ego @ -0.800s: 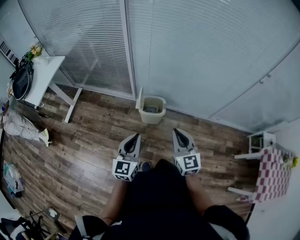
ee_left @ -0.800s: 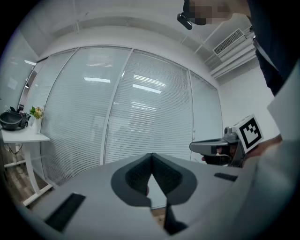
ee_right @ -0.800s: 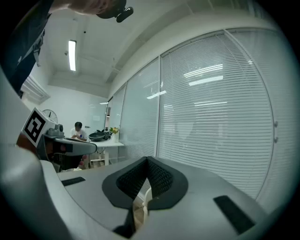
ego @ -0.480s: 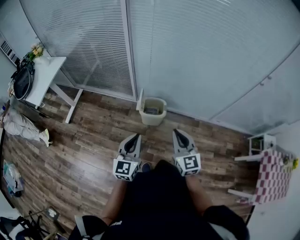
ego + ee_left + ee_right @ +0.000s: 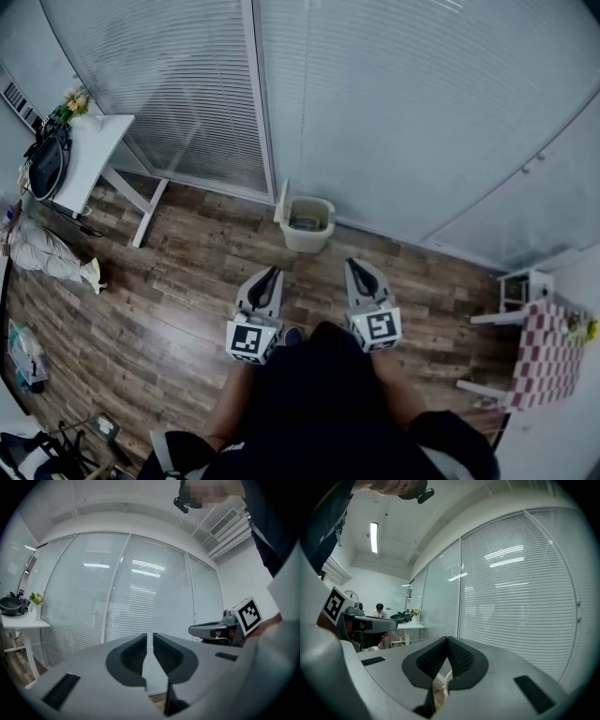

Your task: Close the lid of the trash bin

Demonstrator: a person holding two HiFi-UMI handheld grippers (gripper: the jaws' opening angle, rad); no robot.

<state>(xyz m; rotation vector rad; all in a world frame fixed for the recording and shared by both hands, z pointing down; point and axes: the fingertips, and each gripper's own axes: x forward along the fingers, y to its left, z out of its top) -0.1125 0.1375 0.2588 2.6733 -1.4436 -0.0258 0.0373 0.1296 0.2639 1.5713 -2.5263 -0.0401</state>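
Trash bin (image 5: 307, 225) stands upright on the wooden floor (image 5: 187, 277) by the blinds (image 5: 394, 112), its lid (image 5: 281, 199) raised vertical at its left edge. Left gripper (image 5: 271, 273) and right gripper (image 5: 355, 264), short of the bin, are both closed and empty.

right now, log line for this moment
trash bin: lid up, untouched | left gripper: shut, empty | right gripper: shut, empty

Cool, even, bright indoor light from a ceiling strip lamp (image 5: 373, 537) glares in streaks on the glass wall (image 5: 506, 559), shadows lie faint on the wooden floor (image 5: 187, 281), every view bows at its edges, and the left tongs (image 5: 150, 639) look slightly soft.
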